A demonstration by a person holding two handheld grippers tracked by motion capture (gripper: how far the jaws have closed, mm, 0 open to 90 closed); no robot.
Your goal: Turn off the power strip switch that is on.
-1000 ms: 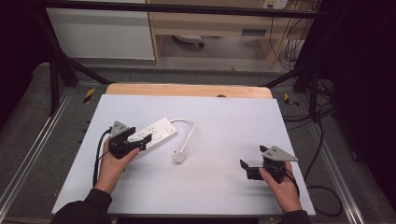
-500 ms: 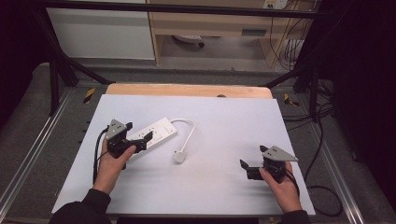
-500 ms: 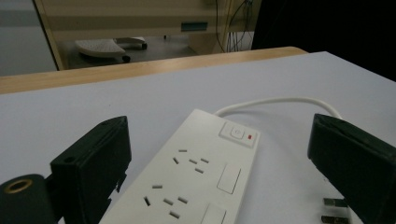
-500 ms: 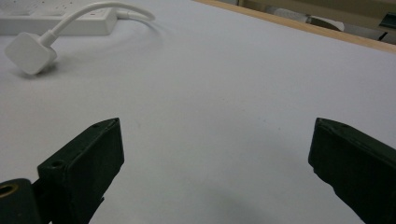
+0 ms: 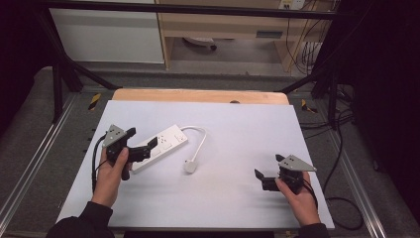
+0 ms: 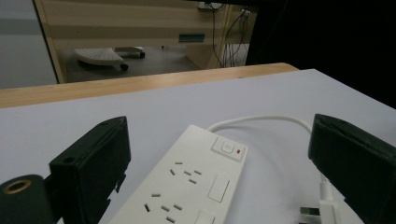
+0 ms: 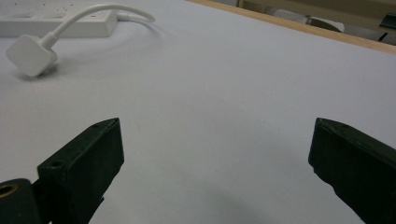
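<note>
Left of center in the high view, a white power strip (image 5: 161, 147) lies on the bench (image 5: 237, 129), the left gripper (image 5: 143, 145) over its near end, jaws wide either side. Its plug (image 5: 190, 166) sits mid-frame. Lower right, the right gripper (image 5: 261, 179) has jaws wide too, holding nothing.

black grippers (image 5: 136, 144) | grey three-cornered plates | black trailing cables | dark sleeves (image 5: 81, 223)

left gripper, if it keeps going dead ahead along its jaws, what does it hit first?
Most likely the white power strip: in the left gripper view it lies between the open jaws of the left gripper, running straight ahead. How high the jaws sit above it is unclear, so they might straddle it rather than strike it.
</note>
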